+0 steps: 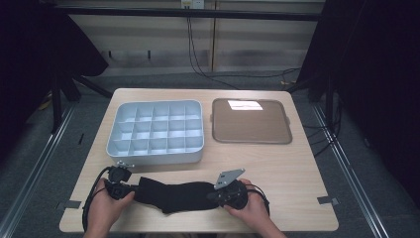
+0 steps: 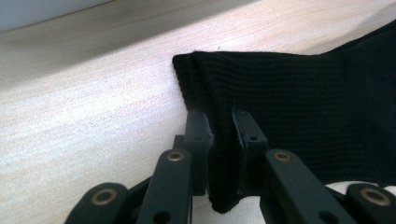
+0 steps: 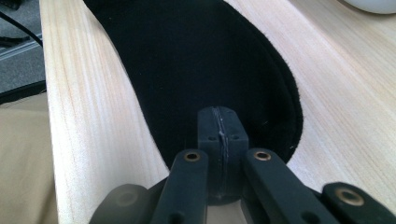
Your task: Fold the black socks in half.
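Observation:
A black sock (image 1: 173, 196) lies stretched left to right on the wooden table (image 1: 287, 173) near its front edge. My left gripper (image 1: 130, 191) is at the sock's left end. In the left gripper view the ribbed cuff of the sock (image 2: 303, 107) stands pinched between the two pads of that gripper (image 2: 219, 116). My right gripper (image 1: 213, 194) is at the sock's right end. In the right gripper view its jaws (image 3: 219, 114) are pressed together with a thin edge of the sock (image 3: 196, 60) caught between them. A hand holds each gripper.
A light grey organizer tray (image 1: 155, 156) with several compartments stands just behind the sock at the left. A flat brown tray (image 1: 251, 124) lies behind at the right. The table's front edge is right below the sock, and cables trail on the floor beyond.

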{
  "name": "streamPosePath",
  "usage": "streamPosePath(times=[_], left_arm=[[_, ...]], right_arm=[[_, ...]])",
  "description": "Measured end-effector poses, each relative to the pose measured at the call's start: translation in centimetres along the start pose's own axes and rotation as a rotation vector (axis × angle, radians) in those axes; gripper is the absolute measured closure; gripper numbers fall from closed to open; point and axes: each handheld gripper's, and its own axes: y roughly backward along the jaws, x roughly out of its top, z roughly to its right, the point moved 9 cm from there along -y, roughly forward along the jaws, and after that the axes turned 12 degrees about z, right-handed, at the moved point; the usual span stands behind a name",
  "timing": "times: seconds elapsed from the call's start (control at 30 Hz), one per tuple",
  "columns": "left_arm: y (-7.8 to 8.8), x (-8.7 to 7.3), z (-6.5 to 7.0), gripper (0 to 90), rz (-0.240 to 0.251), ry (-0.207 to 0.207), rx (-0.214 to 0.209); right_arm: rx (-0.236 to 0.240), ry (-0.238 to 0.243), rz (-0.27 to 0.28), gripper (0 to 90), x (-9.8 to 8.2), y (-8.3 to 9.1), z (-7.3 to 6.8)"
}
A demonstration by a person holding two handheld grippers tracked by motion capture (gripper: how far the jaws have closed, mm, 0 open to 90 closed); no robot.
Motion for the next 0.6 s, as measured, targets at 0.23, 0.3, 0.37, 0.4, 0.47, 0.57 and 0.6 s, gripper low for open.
streamPosePath(times=[0.23, 0.3, 0.37, 0.4, 0.47, 0.57, 0.6], left_arm=[[0.9, 0.8, 0.3, 79.3, 0.030, 0.006, -0.005], [1.3, 1.1, 0.5, 79.3, 0.033, 0.005, -0.012], [1.7, 1.4, 0.7, 79.3, 0.039, 0.014, -0.015], [1.8, 1.5, 0.8, 79.3, 0.040, 0.015, -0.018], [2.1, 1.6, 0.9, 79.3, 0.040, 0.019, -0.028], [2.6, 1.9, 1.3, 79.3, 0.046, 0.018, -0.036], [2.8, 2.0, 1.4, 79.3, 0.050, 0.018, -0.038]], right_arm=[[-0.001, -0.008, 0.002, 90.0, 0.0, 0.0, 0.0], [0.003, -0.018, 0.003, 90.0, 0.0, 0.0, 0.0], [0.002, -0.010, 0.001, 90.0, 0.0, 0.0, 0.0], [0.001, -0.006, -0.001, 90.0, 0.0, 0.0, 0.0], [0.002, -0.001, -0.001, 90.0, 0.0, 0.0, 0.1], [0.000, -0.003, 0.000, 90.0, 0.1, -0.1, 0.0], [-0.002, -0.010, -0.002, 90.0, 0.0, 0.0, 0.0]])
